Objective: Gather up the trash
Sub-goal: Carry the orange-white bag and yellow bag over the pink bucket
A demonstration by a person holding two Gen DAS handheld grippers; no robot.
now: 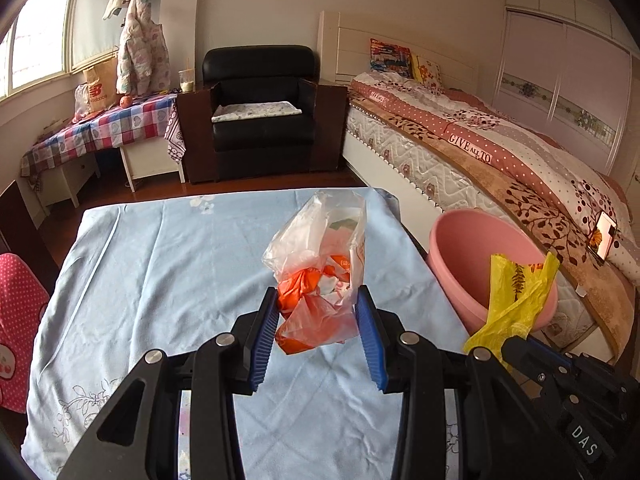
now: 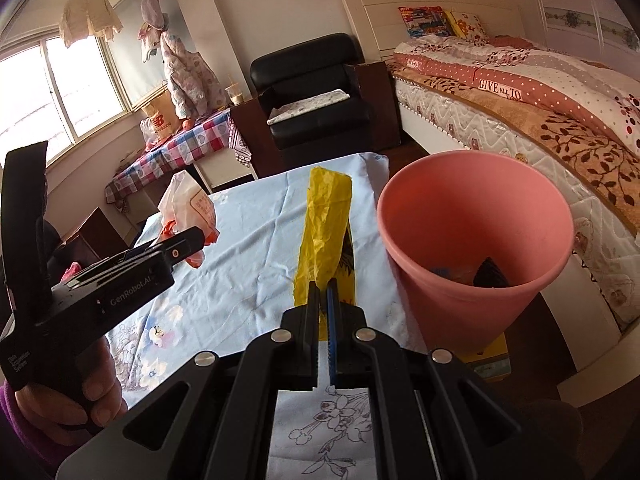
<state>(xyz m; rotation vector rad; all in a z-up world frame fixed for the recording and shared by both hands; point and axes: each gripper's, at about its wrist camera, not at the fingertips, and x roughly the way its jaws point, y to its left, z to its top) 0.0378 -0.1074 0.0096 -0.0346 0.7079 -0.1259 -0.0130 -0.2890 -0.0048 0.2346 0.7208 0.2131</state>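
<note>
Left tongs (image 1: 318, 330) spread wide apart, right tongs (image 2: 324, 320) pinched together, both raised

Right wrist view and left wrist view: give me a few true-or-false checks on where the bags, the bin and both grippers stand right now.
1. The right gripper is shut on the yellow bag. True.
2. The pink bin has nothing in it. False: some dark and bluish scraps lie at its bottom.
3. The left gripper has the clear and orange bag between its fingers. True.
4. The yellow bag is already inside the pink bin. False: it hangs from the right gripper beside the bin, over the blue cloth.
5. The pink bin stands in the middle of the table. False: it is at the table's right edge, toward the bed.
</note>
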